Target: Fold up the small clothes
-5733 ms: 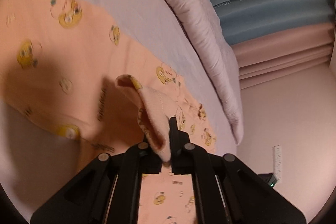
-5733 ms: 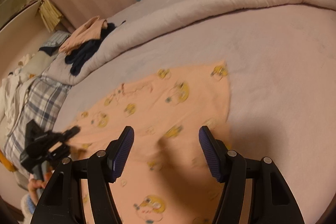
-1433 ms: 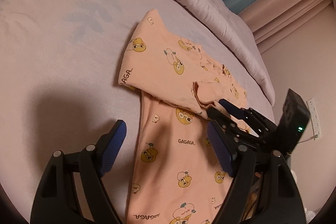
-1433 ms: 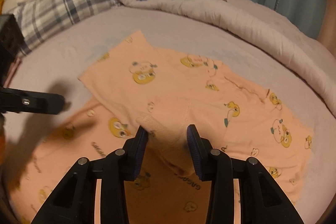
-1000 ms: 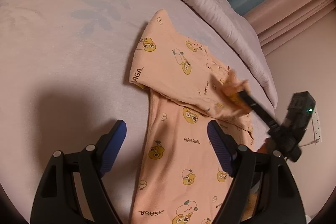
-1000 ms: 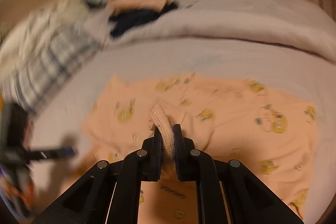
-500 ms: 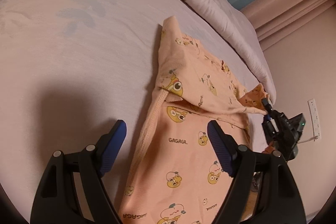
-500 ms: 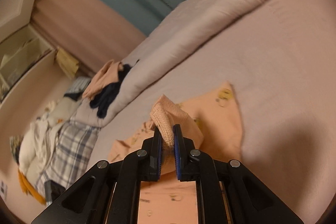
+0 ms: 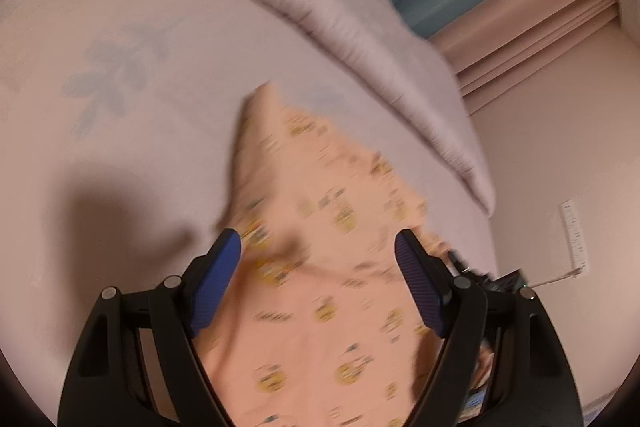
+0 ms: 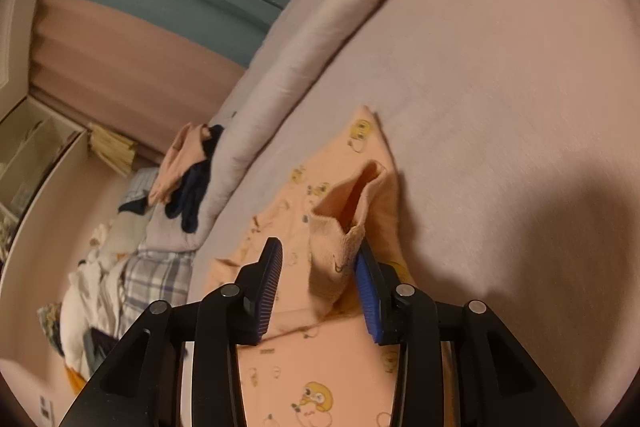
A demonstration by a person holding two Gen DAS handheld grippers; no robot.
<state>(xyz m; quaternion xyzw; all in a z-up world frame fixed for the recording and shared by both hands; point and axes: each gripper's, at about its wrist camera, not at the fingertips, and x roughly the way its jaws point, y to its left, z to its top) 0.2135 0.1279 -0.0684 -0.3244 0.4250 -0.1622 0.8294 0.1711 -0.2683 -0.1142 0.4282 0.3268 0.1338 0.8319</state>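
one fold laid on peach garment (image 10: 320, 359) | right claw (image 10: 318, 279) jaws just opening, cuff (image 10: 340, 239) loose between | left claw (image 9: 318, 279) spread, empty | more folds left

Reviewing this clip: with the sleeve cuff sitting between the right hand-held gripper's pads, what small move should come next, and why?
Probably draw the right hand-held gripper back off the cuff. Its jaws have just been opening; the cuff stands loose between them, leaning on one pad only, with the sleeve already laid across the peach garment. The left hand-held gripper is open, holding nothing.
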